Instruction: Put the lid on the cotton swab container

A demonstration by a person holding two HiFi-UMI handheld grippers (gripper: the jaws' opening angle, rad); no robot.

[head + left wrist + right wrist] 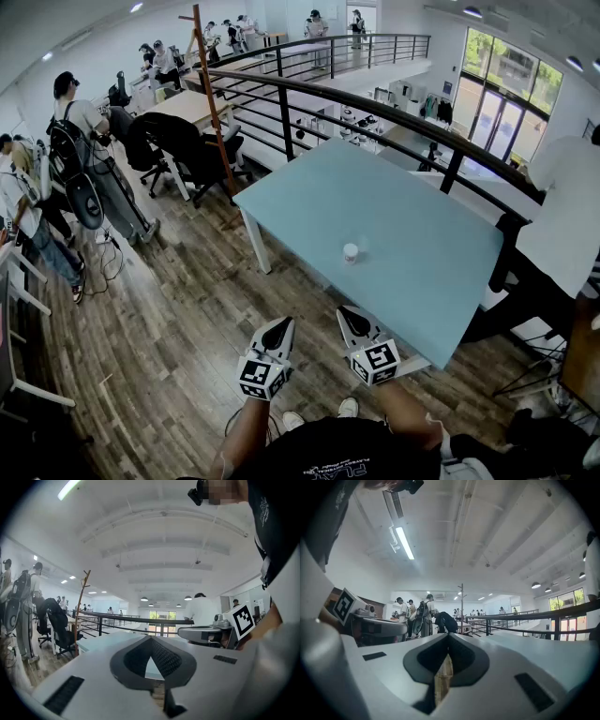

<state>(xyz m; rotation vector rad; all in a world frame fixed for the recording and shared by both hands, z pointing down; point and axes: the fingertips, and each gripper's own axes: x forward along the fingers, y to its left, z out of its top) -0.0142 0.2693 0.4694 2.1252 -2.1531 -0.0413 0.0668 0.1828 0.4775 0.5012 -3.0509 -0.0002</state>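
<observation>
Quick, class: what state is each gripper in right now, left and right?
Left gripper: jaws closed, holding nothing.
Right gripper: jaws closed, holding nothing.

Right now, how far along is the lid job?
Nothing looks done. In hand: nothing; the left gripper and right gripper are shut and empty, short of the blue table. Left: seemingly everything; the small white container stands alone there, and whether its lid is on is too small to tell.
</observation>
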